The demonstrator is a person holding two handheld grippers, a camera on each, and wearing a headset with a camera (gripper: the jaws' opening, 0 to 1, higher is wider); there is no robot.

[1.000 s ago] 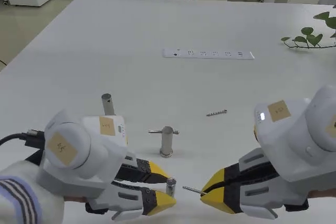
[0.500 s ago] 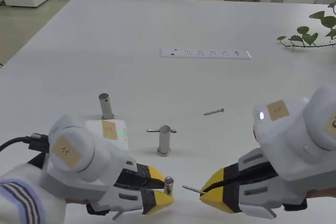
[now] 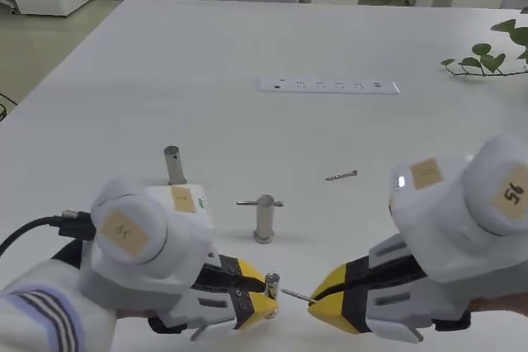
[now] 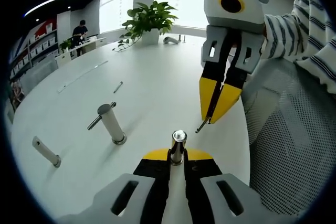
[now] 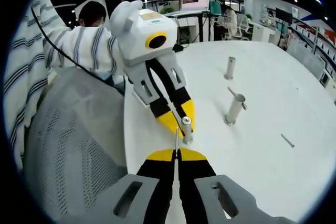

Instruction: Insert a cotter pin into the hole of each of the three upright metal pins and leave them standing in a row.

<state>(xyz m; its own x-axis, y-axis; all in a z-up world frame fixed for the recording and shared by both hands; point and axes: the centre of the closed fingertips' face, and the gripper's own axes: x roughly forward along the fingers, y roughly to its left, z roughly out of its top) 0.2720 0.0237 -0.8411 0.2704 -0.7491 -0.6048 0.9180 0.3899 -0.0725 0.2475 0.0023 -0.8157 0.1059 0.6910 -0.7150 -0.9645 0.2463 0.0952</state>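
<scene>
Metal pins (image 3: 173, 164) (image 3: 264, 218) (image 3: 271, 283), three upright, left claw (image 3: 266, 298) clamping one, right claw (image 3: 317, 306) pinching one of apparently three cotter pins (image 3: 295, 294) (image 3: 259, 203) (image 3: 341, 176)

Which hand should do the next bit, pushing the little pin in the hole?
Right. The right gripper pinches the cotter pin, tip almost at the upright pin; the left gripper is busy clamping that pin.

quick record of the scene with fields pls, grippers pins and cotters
left gripper: shut on near pin, upright
right gripper: shut on held cotter, tip just short of near pin
middle pin: upright, fitted cotter through it
far pin: upright, no cotter
loose cotter: flat on table
</scene>
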